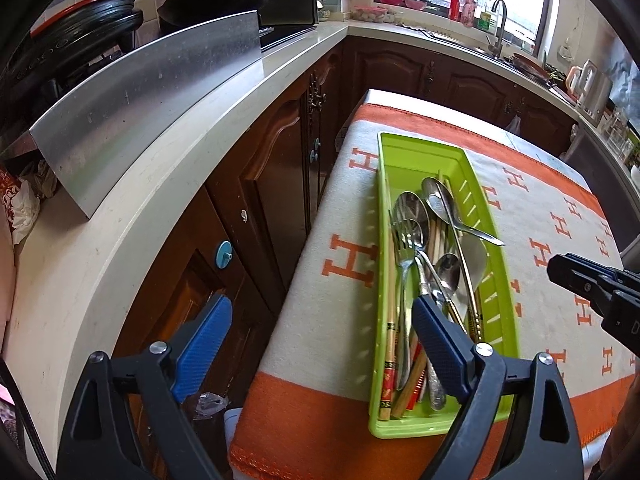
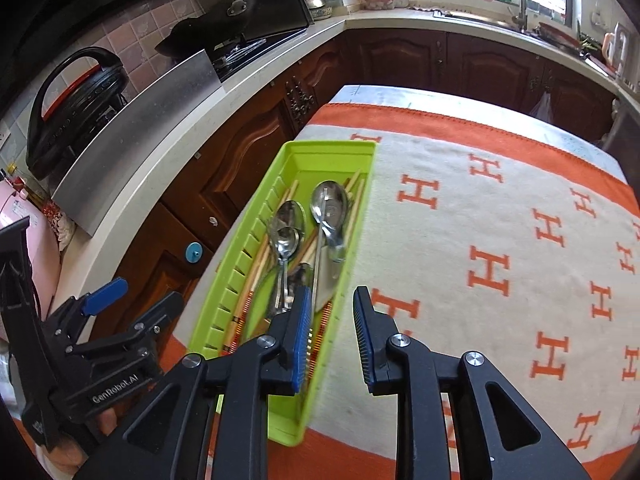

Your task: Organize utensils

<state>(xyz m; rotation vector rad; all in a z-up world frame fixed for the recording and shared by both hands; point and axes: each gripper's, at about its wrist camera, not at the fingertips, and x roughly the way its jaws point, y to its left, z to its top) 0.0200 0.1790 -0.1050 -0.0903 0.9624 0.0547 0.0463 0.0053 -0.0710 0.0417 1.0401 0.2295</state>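
Observation:
A lime green utensil tray (image 1: 424,152) lies on a white and orange cloth (image 1: 344,216). It holds several steel spoons (image 1: 412,204), a fork (image 1: 402,240) and chopsticks (image 1: 390,320). My left gripper (image 1: 320,336) is open and empty, wide apart above the table's left edge, its right finger over the tray. The tray also shows in the right wrist view (image 2: 320,152) with spoons (image 2: 330,204) and chopsticks (image 2: 248,300). My right gripper (image 2: 334,328) is open and empty above the tray's right wall. The left gripper (image 2: 108,312) shows at the lower left.
A white counter (image 1: 160,184) with a steel panel (image 1: 152,96) runs along the left over brown cabinets (image 1: 256,200). A sink and tap (image 1: 498,24) sit at the back under the window. The cloth (image 2: 500,240) stretches to the right of the tray.

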